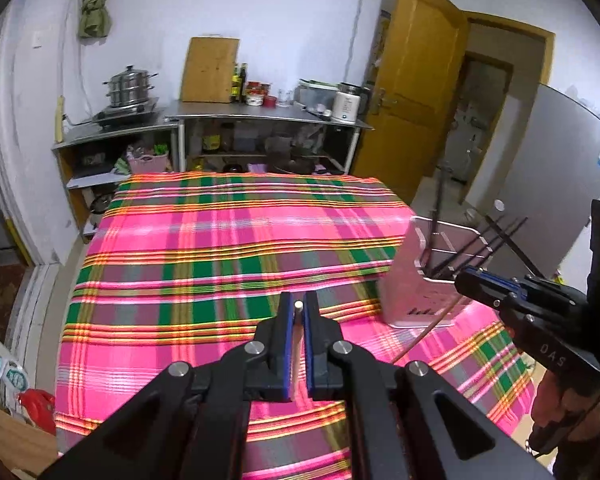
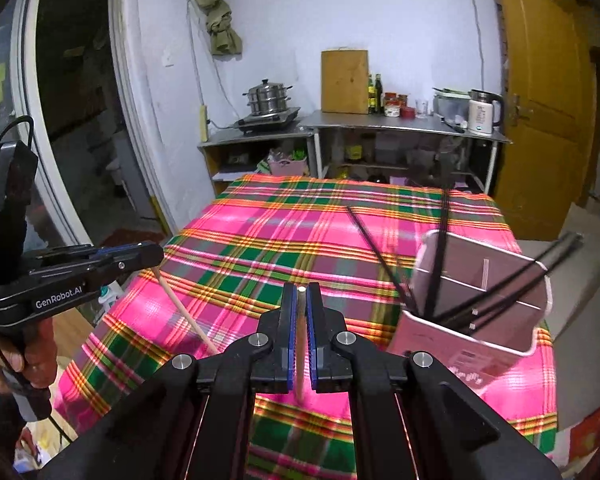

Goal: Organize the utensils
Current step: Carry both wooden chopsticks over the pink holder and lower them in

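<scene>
Left black two-finger gripper (image 1: pixel 299 305) clamped on pale wooden chopstick (image 1: pixel 298 344), above pink-green plaid tablecloth (image 1: pixel 220 240); pink plastic utensil holder (image 1: pixel 416 280) of black chopsticks (image 1: pixel 496 236) at right.

Right black gripper (image 2: pixel 301 291) pinching second pale chopstick (image 2: pixel 301 344); "GenRobot.AI" legible on the left tool.

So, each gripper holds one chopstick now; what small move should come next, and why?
Probably carry the right gripper over the pink holder and tip its wooden chopstick down into a compartment. Its jaws are shut on the stick, the holder stands upright just to its right with black chopsticks already inside, and the left gripper, also gripping a wooden chopstick, is farther away.
</scene>
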Motion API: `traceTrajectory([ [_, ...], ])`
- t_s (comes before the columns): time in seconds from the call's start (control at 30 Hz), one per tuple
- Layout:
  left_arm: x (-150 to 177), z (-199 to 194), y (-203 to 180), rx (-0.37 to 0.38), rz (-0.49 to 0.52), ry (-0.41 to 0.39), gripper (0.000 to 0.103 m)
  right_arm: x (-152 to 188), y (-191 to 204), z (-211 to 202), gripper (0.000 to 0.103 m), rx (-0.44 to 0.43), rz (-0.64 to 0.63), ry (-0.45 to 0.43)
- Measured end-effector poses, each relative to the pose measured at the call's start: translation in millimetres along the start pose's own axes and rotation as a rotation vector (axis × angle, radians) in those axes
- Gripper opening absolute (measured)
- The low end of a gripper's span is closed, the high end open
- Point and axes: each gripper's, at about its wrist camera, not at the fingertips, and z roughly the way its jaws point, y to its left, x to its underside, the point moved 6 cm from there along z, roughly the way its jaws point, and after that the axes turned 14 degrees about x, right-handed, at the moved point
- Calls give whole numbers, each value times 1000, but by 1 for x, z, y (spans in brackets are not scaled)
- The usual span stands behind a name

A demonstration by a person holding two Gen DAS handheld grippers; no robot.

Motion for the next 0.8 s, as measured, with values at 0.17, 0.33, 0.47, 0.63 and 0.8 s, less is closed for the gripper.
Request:
traceTrajectory([
  [0.17, -4, 10, -38, 82, 34, 20, 5, 3, -29, -16, 4, 20, 53, -16],
  [0.33, -13, 26, -72, 156, 66, 43, 5, 3, -65, -32, 4, 56, 123, -36],
  [0.47, -31, 35, -97, 208, 82, 38, 5, -5, -89, -45, 4, 83, 169, -65],
  [0.63, -57, 37, -123, 249, 120, 3, 5, -24, -116, -65, 4, 115, 215, -129],
  [0.8, -91, 39, -140, 276, 142, -46, 5, -48, -132, -82, 4, 131, 244, -201],
])
